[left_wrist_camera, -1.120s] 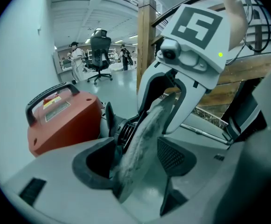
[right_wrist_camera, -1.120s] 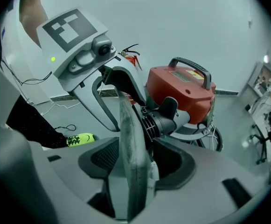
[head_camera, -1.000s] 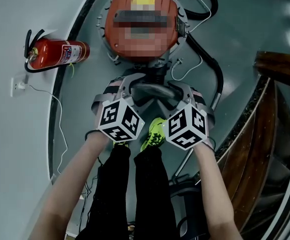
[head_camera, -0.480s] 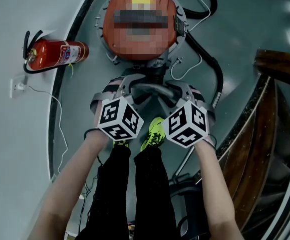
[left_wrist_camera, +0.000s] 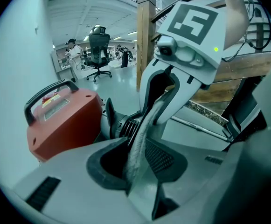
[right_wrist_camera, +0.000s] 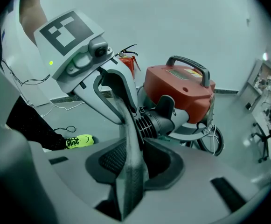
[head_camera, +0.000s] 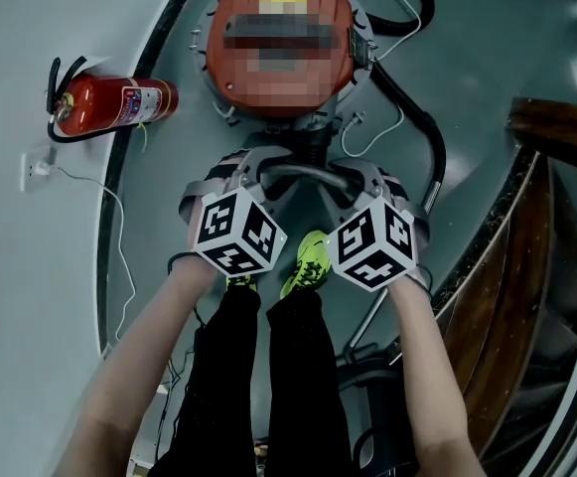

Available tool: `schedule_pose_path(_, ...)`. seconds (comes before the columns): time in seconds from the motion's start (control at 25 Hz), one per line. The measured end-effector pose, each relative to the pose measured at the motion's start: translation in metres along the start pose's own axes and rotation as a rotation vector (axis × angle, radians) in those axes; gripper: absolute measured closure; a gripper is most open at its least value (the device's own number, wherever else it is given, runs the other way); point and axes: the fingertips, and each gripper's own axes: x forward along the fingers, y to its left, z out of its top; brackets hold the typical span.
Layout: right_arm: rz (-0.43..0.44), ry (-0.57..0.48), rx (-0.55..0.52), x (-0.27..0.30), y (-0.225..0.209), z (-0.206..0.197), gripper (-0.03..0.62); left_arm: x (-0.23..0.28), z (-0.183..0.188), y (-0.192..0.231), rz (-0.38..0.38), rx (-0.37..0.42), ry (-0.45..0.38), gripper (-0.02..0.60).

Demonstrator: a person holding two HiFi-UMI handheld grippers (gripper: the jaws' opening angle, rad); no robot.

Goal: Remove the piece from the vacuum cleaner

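A red vacuum cleaner (head_camera: 280, 43) stands on the grey floor in front of me. From its black ribbed hose socket (right_wrist_camera: 150, 123) a curved grey piece (head_camera: 302, 176) rises toward me. My left gripper (head_camera: 260, 179) takes that piece from the left and my right gripper (head_camera: 352, 181) from the right, facing each other. Both sets of jaws are closing. In the left gripper view the grey piece (left_wrist_camera: 140, 146) runs between the pads and touches them. The right gripper view shows the grey piece (right_wrist_camera: 129, 160) pinched the same way. The marker cubes hide the grippers' bodies in the head view.
A red fire extinguisher (head_camera: 109, 104) lies on the floor to the left. A black hose (head_camera: 407, 117) and thin white cables trail right of the vacuum cleaner. My yellow-green shoe (head_camera: 309, 261) stands just below the grippers. Wooden stair parts (head_camera: 541, 266) fill the right side.
Both grippers' jaws have drawn in around the grey piece. The grippers and the vacuum cleaner have barely shifted in the head view.
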Motion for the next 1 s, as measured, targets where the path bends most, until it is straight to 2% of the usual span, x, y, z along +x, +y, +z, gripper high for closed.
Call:
schedule_pose_path(0.32, -0.009, 0.005, -0.007, -0.0002, 0.0009, -0.0005, 0.514, -0.0014, -0.0003, -0.0006, 0.002, 0.002, 0.008, 0.482)
schedule_pose_path(1.0, 0.003, 0.026, -0.032, -0.0025, 0.0091, -0.0027, 0.526, -0.0060, -0.0027, -0.0087, -0.015, 0.027, 0.042, 0.503)
